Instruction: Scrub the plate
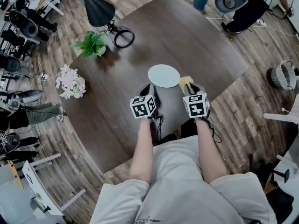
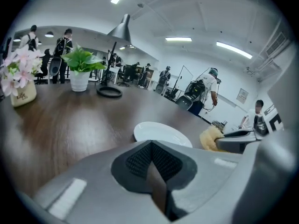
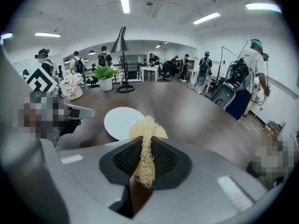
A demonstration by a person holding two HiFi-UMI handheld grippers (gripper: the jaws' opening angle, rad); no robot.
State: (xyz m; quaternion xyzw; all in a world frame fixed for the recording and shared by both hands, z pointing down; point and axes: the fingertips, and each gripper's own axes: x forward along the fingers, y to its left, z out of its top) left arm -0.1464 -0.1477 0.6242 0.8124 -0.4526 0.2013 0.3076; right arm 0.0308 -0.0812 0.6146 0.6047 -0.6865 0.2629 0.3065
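Though near round white plate (image 1: pixel 163 75), left gripper (image 2: pixel 150 147) closed, right gripper (image 3: pixel 145 146) tight on fibrous scrubber (image 3: pixel 147 126).

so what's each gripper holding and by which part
The right gripper is shut on the scrubber, pinched across its middle, with one end fanning out past the jaws. The left gripper is shut and empty.

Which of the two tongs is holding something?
The right tongs, shut on the yellow scrubber; the left tongs are shut and empty.
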